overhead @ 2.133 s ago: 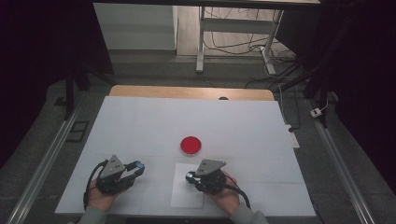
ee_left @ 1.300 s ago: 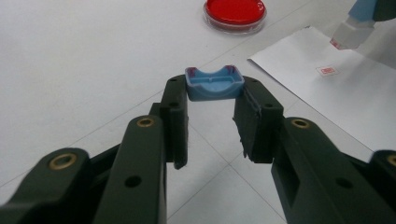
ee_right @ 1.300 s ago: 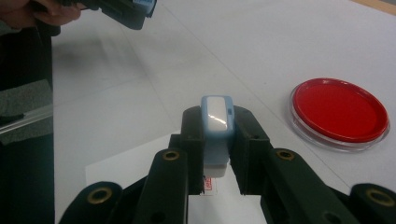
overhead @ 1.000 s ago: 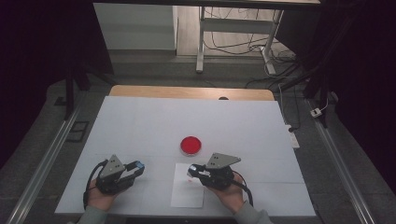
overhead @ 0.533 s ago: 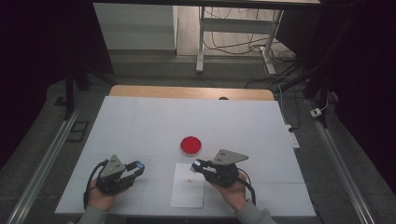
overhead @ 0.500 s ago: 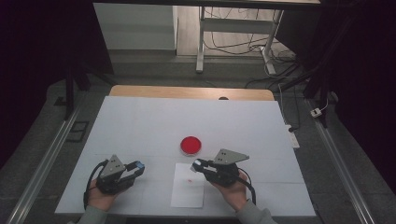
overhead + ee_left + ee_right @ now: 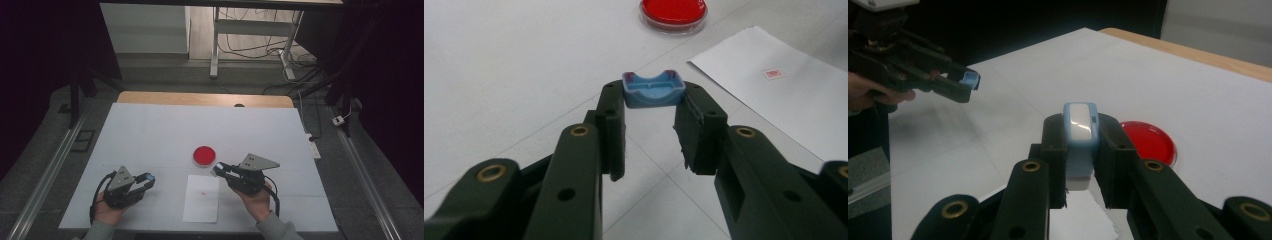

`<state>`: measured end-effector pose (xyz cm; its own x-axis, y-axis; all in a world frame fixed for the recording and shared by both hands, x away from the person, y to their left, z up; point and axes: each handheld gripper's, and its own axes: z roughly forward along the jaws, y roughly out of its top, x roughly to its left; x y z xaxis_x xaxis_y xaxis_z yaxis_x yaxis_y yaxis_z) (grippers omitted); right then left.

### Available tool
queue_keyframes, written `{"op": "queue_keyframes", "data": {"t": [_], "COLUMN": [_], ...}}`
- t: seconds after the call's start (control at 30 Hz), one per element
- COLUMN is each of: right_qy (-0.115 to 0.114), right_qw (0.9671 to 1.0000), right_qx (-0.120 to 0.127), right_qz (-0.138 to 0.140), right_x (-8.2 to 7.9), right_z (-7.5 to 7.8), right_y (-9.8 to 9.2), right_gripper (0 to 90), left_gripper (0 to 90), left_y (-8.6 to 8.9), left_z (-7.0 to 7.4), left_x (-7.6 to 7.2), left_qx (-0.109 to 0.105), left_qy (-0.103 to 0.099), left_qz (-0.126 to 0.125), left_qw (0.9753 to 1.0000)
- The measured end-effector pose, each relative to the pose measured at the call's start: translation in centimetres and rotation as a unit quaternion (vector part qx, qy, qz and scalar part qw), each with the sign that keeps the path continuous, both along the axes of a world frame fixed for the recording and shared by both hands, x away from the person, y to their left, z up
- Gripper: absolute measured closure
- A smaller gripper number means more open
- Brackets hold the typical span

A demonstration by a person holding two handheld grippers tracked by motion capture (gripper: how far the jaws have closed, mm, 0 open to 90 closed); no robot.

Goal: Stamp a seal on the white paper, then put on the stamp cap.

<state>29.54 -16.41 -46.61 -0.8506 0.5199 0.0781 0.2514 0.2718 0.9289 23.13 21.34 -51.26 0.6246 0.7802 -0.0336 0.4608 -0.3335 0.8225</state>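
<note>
Right gripper [image 7: 219, 169], clamped on a blue-and-white stamp [image 7: 1079, 131], has lifted off the paper sheet [image 7: 202, 198] toward 11 o'clock, nearing the red dish [image 7: 204, 155]; stamping looks done, a red mark [image 7: 203, 192] showing.

Dim surroundings; bright tabletop; blurred foreground claws

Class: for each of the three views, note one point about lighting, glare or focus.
High view: the white table is evenly lit and the surroundings fall into darkness. Left gripper view: the blue cap is sharp, while the near black jaws are soft. Right gripper view: glare whitens the top of the blue-and-white piece, and the far left tool is slightly blurred.
</note>
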Motion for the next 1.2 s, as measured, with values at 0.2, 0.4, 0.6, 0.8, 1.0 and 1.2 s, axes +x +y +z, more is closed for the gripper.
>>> {"op": "queue_keyframes", "data": {"t": [0.2,0.4,0.6,0.8,1.0,1.2], "right_qy": [-0.005,-0.006,-0.006,-0.006,-0.006,-0.005], "right_qw": [0.9999,0.9998,0.9998,0.9998,0.9998,0.9998], "right_qx": [0.012,0.015,0.014,0.015,0.015,0.016], "right_qz": [-0.011,-0.013,-0.012,-0.012,-0.008,-0.010], "right_x": [0.09,0.11,0.10,0.13,0.16,0.09], "right_z": [0.46,0.66,0.66,0.65,0.65,0.64], "right_y": [-0.53,-0.75,-0.71,-0.66,-0.53,-0.61], "right_gripper": [75.6,75.6,75.6,75.5,75.6,75.6], "left_gripper": [65.5,65.5,65.5,65.5,65.5,65.5], "left_y": [-0.01,-0.04,-0.05,-0.04,-0.13,-0.53], "left_z": [0.02,0.01,0.01,0.04,-0.05,0.03], "left_x": [-0.01,-0.02,-0.02,-0.09,0.17,0.17], "left_qx": [0.000,0.000,0.001,0.003,0.004,0.006], "left_qy": [0.000,0.000,-0.001,-0.002,0.000,-0.002], "left_qz": [0.000,-0.001,-0.001,-0.001,-0.004,-0.009], "left_qw": [1.0000,1.0000,1.0000,1.0000,1.0000,0.9999]}}
